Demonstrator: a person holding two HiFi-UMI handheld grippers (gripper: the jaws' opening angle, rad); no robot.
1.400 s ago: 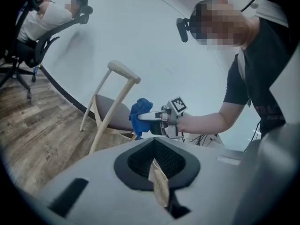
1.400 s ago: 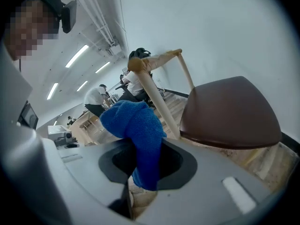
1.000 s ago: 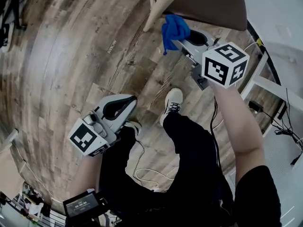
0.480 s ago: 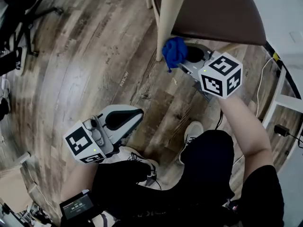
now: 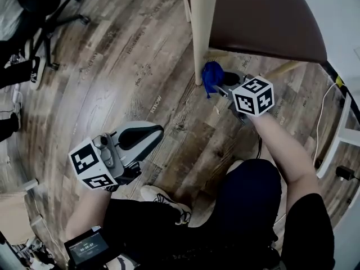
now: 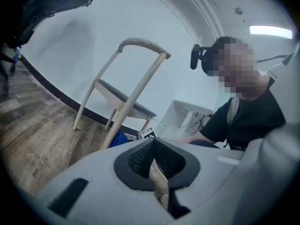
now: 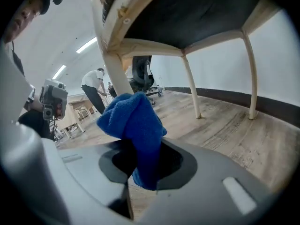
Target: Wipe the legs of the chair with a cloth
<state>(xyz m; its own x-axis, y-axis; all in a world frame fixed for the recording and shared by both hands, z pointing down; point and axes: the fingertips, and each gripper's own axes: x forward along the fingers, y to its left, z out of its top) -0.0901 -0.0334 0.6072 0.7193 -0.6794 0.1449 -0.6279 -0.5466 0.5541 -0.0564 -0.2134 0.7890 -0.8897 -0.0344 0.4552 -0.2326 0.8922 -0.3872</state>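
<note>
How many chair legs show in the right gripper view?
3: near leg just behind the blue cloth, centre leg further back, right leg at far right. A fourth may be out of frame.

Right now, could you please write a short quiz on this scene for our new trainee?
1. Fill in: the blue cloth is held by the ___ gripper.
2. True or false: the left gripper is touching the chair.
3. The cloth is closest to: A) the lower end of a chair leg, B) the top of the seat, C) the backrest.
Key: 1 right gripper; 2 false; 3 A.
</note>
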